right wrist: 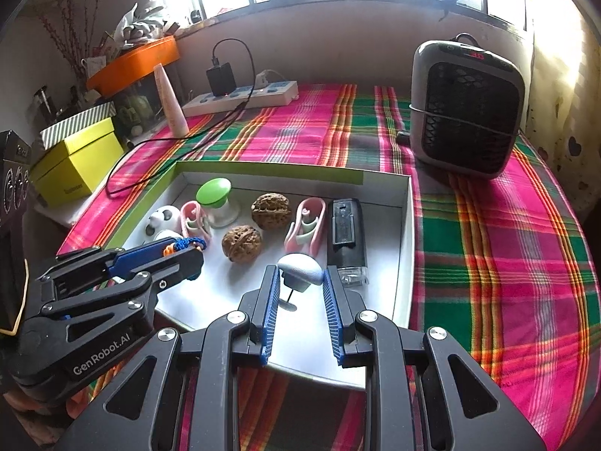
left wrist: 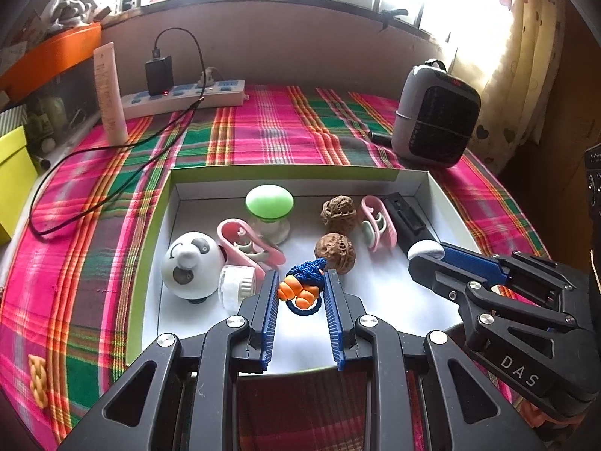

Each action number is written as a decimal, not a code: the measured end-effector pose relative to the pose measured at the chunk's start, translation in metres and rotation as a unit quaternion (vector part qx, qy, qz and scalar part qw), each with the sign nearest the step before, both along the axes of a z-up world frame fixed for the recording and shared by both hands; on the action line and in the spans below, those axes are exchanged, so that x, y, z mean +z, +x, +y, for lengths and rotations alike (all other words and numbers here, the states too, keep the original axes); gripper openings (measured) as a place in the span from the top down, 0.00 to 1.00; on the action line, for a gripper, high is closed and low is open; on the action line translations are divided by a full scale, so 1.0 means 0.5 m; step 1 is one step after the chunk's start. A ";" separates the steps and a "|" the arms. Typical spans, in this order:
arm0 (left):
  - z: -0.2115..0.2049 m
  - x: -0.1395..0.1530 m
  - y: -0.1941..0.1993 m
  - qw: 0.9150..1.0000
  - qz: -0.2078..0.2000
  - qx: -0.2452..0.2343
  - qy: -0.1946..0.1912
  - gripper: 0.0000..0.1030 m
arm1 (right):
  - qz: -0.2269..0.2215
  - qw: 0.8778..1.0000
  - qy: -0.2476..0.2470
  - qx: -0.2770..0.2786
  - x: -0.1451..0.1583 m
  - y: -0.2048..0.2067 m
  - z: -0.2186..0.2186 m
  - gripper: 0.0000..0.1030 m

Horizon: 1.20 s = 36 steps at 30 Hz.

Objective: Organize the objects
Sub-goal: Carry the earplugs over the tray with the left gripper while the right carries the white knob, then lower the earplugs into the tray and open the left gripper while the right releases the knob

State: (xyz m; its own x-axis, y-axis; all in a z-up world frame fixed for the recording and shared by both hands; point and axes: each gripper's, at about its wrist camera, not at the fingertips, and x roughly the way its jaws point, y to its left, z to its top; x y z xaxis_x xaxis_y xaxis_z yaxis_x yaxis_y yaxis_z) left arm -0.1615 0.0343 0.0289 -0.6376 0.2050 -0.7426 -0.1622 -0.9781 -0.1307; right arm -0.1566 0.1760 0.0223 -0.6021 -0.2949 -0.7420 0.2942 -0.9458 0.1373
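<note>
A white box lid with green sides (left wrist: 150, 233) lies on the plaid cloth and holds small items. My left gripper (left wrist: 301, 282) is shut on an orange and blue knotted cord charm (left wrist: 302, 289), held just above the tray floor; it also shows in the right wrist view (right wrist: 184, 246). My right gripper (right wrist: 300, 276) is shut on a pale grey mushroom-shaped piece (right wrist: 300, 268) with a thin pin under it, over the tray's right part; it also shows in the left wrist view (left wrist: 426, 251). In the tray lie two walnuts (left wrist: 335, 251), two pink clips (left wrist: 248, 244), a green mushroom toy (left wrist: 269, 203), a panda ball (left wrist: 191, 263) and a black device (left wrist: 405, 221).
A grey heater (right wrist: 465, 109) stands at the back right. A power strip (left wrist: 180, 97) with a black charger and a long cable, and a white tube (left wrist: 109, 94), stand at the back left. A yellow box (right wrist: 75, 165) sits left. An orange braided piece (left wrist: 37, 379) lies on the cloth.
</note>
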 end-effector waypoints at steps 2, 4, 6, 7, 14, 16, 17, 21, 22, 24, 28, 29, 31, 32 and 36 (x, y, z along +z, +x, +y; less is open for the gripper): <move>0.000 -0.003 -0.002 1.000 -0.001 0.001 -0.001 0.78 | -0.003 1.000 0.001 -0.001 -0.005 -0.002 0.000 0.76; 0.002 -0.006 -0.004 1.000 -0.002 0.001 -0.004 0.78 | -0.006 1.000 0.001 -0.001 -0.008 -0.005 0.000 0.76; 0.001 -0.012 -0.009 1.000 -0.007 0.001 -0.004 0.78 | -0.007 1.000 0.003 0.000 -0.010 -0.006 -0.001 0.76; 0.000 -0.014 -0.010 1.000 -0.009 0.003 -0.004 0.78 | -0.008 1.000 0.004 0.001 -0.010 -0.007 -0.002 0.76; 0.002 -0.021 -0.013 1.000 -0.013 -0.001 -0.006 0.78 | -0.012 1.000 0.011 0.004 -0.018 -0.009 -0.007 0.76; 0.002 -0.023 -0.015 1.000 -0.015 0.000 -0.007 0.78 | -0.013 1.000 0.011 0.002 -0.018 -0.010 -0.008 0.76; 0.002 -0.024 -0.015 1.000 -0.016 0.000 -0.007 0.78 | -0.013 1.000 0.011 0.002 -0.018 -0.010 -0.007 0.76; 0.004 -0.026 -0.014 1.000 -0.016 0.000 -0.008 0.78 | -0.014 1.000 0.013 -0.001 -0.021 -0.011 -0.006 0.76; 0.004 -0.025 -0.014 1.000 -0.016 0.000 -0.008 0.78 | -0.015 1.000 0.013 -0.001 -0.021 -0.011 -0.006 0.76; 0.004 -0.025 -0.015 1.000 -0.016 -0.001 -0.009 0.78 | -0.015 1.000 0.013 -0.001 -0.021 -0.011 -0.006 0.76; 0.005 -0.026 -0.017 1.000 -0.017 -0.001 -0.012 0.78 | -0.014 1.000 0.014 -0.001 -0.021 -0.010 -0.007 0.76; 0.006 -0.026 -0.017 1.000 -0.017 -0.002 -0.013 0.78 | -0.015 1.000 0.014 -0.002 -0.021 -0.010 -0.007 0.76; 0.006 -0.026 -0.016 1.000 -0.017 -0.002 -0.013 0.78 | -0.015 1.000 0.016 -0.002 -0.022 -0.011 -0.008 0.76; 0.008 -0.025 -0.017 1.000 -0.017 -0.002 -0.013 0.78 | -0.014 1.000 0.017 -0.002 -0.023 -0.011 -0.007 0.76; 0.007 -0.026 -0.016 1.000 -0.017 -0.001 -0.015 0.77 | -0.015 1.000 0.022 -0.003 -0.024 -0.011 -0.007 0.76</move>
State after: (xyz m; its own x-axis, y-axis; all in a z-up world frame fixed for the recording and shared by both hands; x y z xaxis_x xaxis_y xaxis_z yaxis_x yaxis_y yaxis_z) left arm -0.1694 0.0376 0.0161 -0.6109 0.1837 -0.7701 -0.1607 -0.9812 -0.1065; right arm -0.1622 0.1726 0.0104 -0.5801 -0.2592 -0.7722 0.2856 -0.9526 0.1052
